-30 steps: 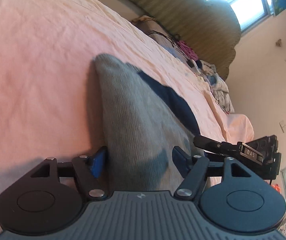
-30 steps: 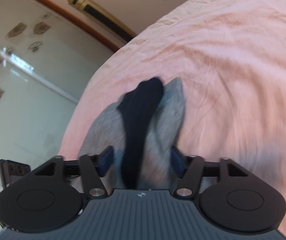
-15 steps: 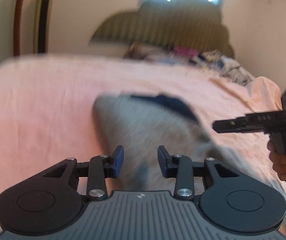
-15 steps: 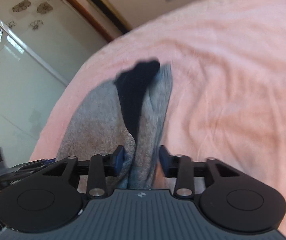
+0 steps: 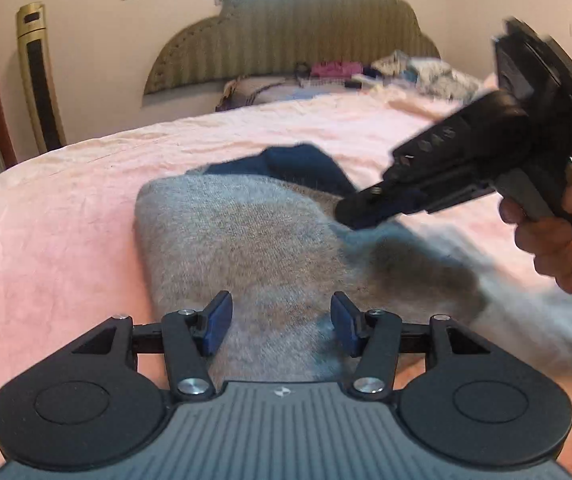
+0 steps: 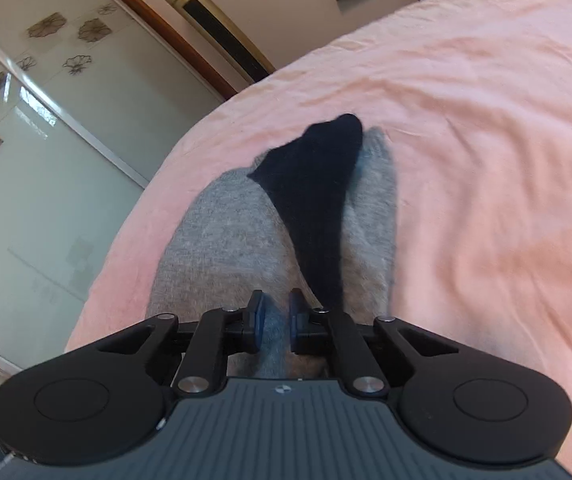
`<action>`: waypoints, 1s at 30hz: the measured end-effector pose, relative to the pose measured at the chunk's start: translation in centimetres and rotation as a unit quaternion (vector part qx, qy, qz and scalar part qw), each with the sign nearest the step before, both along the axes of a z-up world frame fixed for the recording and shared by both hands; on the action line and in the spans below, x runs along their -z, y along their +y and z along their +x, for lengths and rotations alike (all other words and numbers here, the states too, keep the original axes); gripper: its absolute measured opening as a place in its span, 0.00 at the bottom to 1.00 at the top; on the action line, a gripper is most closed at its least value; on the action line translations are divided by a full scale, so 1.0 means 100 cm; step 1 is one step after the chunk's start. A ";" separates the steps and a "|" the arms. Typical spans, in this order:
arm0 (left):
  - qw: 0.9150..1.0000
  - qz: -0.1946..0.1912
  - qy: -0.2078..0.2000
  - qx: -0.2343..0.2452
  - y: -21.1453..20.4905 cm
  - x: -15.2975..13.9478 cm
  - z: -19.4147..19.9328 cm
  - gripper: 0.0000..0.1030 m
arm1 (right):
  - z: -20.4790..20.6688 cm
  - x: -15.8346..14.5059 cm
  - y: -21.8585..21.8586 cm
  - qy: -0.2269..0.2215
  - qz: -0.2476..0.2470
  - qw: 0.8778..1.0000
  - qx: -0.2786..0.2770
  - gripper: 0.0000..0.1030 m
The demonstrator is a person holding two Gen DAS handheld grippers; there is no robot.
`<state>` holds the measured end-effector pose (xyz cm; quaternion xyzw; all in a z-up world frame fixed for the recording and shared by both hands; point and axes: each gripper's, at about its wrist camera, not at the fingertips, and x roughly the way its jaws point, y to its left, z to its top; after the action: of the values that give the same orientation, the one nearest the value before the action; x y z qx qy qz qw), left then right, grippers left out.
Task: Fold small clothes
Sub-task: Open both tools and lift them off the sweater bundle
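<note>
A pink-sheeted bed [image 5: 66,220] fills the room. A striped scalloped headboard [image 5: 286,52] backs it. A gold tower fan [image 5: 40,76] stands beside cream walls.

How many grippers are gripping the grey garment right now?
1. The right gripper is shut on the grey garment at its near edge. The left gripper is open above the cloth, holding nothing.

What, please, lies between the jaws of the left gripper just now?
In the left wrist view, grey sock fabric fills the gap between the open jaws of the left gripper, lying on the pink bedsheet; neither jaw visibly clamps it.
</note>
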<state>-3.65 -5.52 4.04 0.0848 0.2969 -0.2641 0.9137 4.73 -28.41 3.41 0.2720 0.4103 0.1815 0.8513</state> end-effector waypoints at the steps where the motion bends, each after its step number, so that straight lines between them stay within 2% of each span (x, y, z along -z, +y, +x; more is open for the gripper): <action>1: 1.000 -0.007 0.001 0.001 0.006 -0.002 -0.005 0.52 | -0.015 -0.012 0.001 -0.015 -0.011 1.000 -0.005 0.24; 3: 0.999 0.012 0.029 -0.002 0.006 0.010 -0.003 0.53 | -0.042 -0.024 0.004 -0.044 -0.005 0.999 -0.019 0.53; 4: 0.999 0.021 0.031 -0.012 0.005 0.020 0.004 0.54 | -0.047 -0.019 0.006 -0.034 0.003 0.999 -0.033 0.56; 5: 1.000 0.024 0.013 -0.016 0.006 0.023 0.001 0.54 | -0.044 -0.008 0.013 -0.009 -0.012 0.999 -0.047 0.58; 6: 0.999 0.027 0.012 -0.018 0.005 0.019 -0.002 0.53 | -0.044 0.002 0.018 -0.014 -0.040 0.998 -0.054 0.37; 7: 1.000 0.020 0.012 -0.020 0.008 0.013 -0.006 0.52 | -0.048 0.004 0.016 -0.026 -0.055 0.997 -0.046 0.28; 8: 1.000 0.009 0.007 -0.020 0.012 0.006 -0.013 0.52 | -0.050 0.001 0.009 -0.010 -0.048 0.998 -0.031 0.19; 9: 1.000 0.006 -0.005 -0.024 0.018 0.002 -0.022 0.53 | -0.054 -0.005 0.001 0.001 -0.026 0.999 -0.022 0.24; 10: 0.999 0.012 -0.015 -0.032 0.023 0.000 -0.030 0.53 | -0.062 -0.012 -0.004 -0.007 -0.013 1.000 -0.019 0.31; 12: 0.998 0.024 -0.006 -0.055 0.030 0.007 -0.036 0.53 | -0.084 -0.026 -0.012 -0.034 -0.025 0.999 -0.009 0.58; 14: 0.997 0.028 0.022 -0.066 0.034 0.020 -0.033 0.53 | -0.094 -0.025 -0.014 -0.020 -0.049 0.999 -0.004 0.62; 16: 0.996 0.029 0.034 -0.083 0.033 0.028 -0.028 0.53 | -0.097 -0.018 -0.010 -0.010 -0.051 0.999 -0.014 0.62; 18: 0.994 0.020 0.031 -0.099 0.034 0.026 -0.023 0.50 | -0.093 -0.006 -0.001 0.008 -0.060 0.998 -0.031 0.46; 19: 0.993 0.009 0.036 -0.109 0.037 0.023 -0.020 0.37 | -0.094 -0.005 0.004 0.003 -0.077 0.996 -0.034 0.39; 20: 0.993 -0.012 0.046 -0.111 0.046 0.018 -0.020 0.30 | -0.095 -0.007 0.007 -0.002 -0.089 0.995 -0.038 0.24; 21: 0.992 -0.029 0.051 -0.113 0.053 0.014 -0.021 0.26 | -0.095 -0.009 0.007 0.000 -0.086 0.995 -0.042 0.22; 22: 0.992 -0.033 0.049 -0.115 0.056 0.011 -0.022 0.22 | -0.098 -0.014 0.007 -0.009 -0.083 0.996 -0.044 0.21; 24: 0.991 -0.014 0.053 -0.118 0.058 0.017 -0.020 0.13 | -0.104 -0.022 0.007 -0.024 -0.090 0.994 -0.053 0.20; 25: 0.990 -0.010 0.063 -0.127 0.059 0.024 -0.016 0.12 | -0.105 -0.022 0.007 -0.021 -0.091 0.994 -0.057 0.20; 27: 0.990 -0.021 0.056 -0.128 0.061 0.026 -0.017 0.12 | -0.100 -0.002 0.010 0.013 -0.111 0.991 -0.070 0.17; 28: 0.990 -0.022 0.060 -0.129 0.061 0.024 -0.019 0.11 | -0.102 0.002 0.009 -0.002 -0.109 0.992 -0.070 0.14; 29: 0.990 -0.025 0.066 -0.123 0.062 0.022 -0.021 0.11 | -0.102 0.001 0.006 0.002 -0.103 0.992 -0.067 0.13; 30: 0.990 -0.037 0.080 -0.110 0.065 0.019 -0.024 0.12 | -0.101 -0.003 0.002 0.012 -0.092 0.994 -0.059 0.24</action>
<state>-6.02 0.96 2.18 -0.0032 0.3665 -0.1784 0.9132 -5.41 -28.19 3.68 0.1703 0.4510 0.1896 0.8554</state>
